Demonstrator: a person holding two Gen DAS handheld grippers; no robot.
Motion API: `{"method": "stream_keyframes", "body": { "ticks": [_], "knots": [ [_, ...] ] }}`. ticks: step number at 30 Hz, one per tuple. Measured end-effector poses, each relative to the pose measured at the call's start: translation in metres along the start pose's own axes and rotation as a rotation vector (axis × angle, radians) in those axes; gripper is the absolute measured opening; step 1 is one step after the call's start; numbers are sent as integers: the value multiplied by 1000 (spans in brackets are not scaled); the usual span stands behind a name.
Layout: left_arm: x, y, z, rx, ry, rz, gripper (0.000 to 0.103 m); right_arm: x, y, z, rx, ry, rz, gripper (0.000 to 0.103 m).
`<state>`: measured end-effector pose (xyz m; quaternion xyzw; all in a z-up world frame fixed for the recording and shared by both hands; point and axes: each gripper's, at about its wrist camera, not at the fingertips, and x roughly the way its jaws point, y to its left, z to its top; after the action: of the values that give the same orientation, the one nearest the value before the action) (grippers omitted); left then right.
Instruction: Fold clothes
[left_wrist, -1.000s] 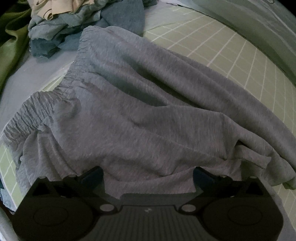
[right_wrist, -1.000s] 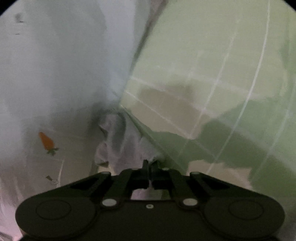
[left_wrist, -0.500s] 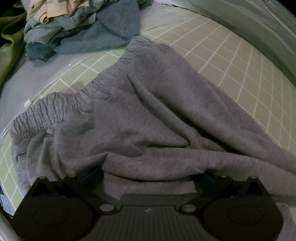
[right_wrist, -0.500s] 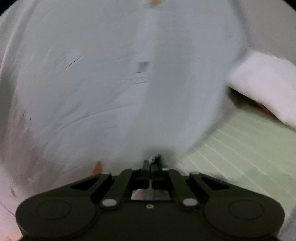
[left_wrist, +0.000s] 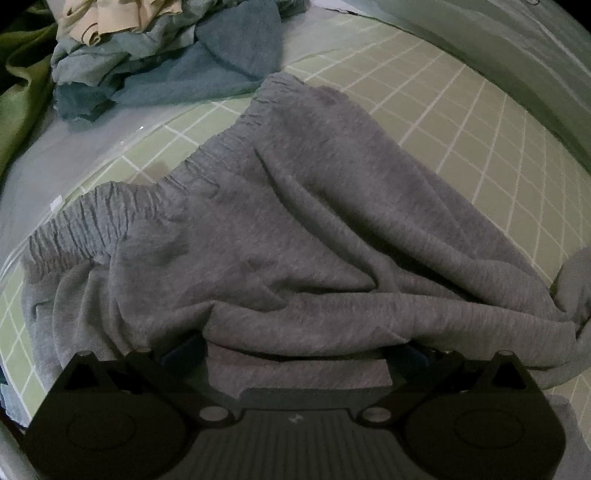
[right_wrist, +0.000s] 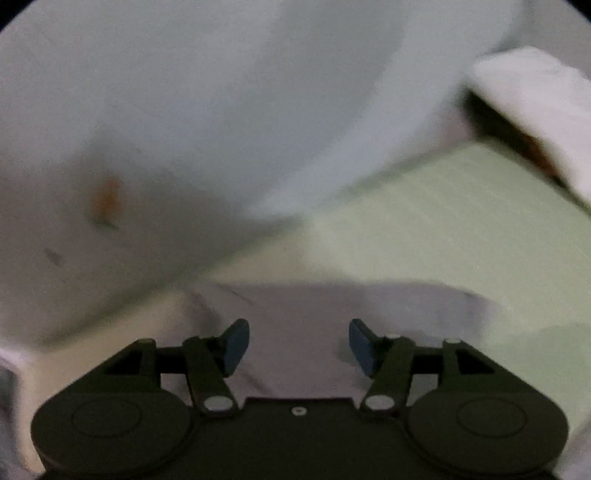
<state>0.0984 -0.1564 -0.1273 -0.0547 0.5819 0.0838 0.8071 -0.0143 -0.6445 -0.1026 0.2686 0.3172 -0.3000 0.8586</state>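
Observation:
Grey sweatpants (left_wrist: 295, 229) lie spread on a green checked sheet (left_wrist: 461, 122), with the gathered waistband (left_wrist: 110, 218) at the left. My left gripper (left_wrist: 295, 350) is open, and a fold of the grey cloth drapes over and between its fingers, hiding the tips. My right gripper (right_wrist: 295, 347) is open with both blue pads (right_wrist: 236, 343) showing. It hovers just above a pale grey piece of cloth (right_wrist: 314, 306) on the green sheet. The right wrist view is blurred.
A pile of blue-grey and beige clothes (left_wrist: 155, 48) lies at the far left, beside an olive-green cloth (left_wrist: 18, 92). A pale duvet with small orange prints (right_wrist: 184, 129) rises beyond the right gripper, with a white pillow (right_wrist: 535, 96) at the far right.
My right gripper was shut on a bit of cloth and has opened, letting it go. In the left wrist view the sweatpants have slid back and show more of the checked sheet.

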Motion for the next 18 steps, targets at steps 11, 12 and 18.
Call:
{"method": "stream_keyframes", "body": {
  "ticks": [11,12,18],
  "knots": [
    [1,-1,2,-3,17,2,103,18,-6,-60,-293,94,-114,67],
    [1,0,2,-2,17,2,103,18,-7,-62,-320,91,-119,66],
    [0,0,3,-2,17,1,103,15,-5,-34,-452,91,-62,4]
  ]
}}
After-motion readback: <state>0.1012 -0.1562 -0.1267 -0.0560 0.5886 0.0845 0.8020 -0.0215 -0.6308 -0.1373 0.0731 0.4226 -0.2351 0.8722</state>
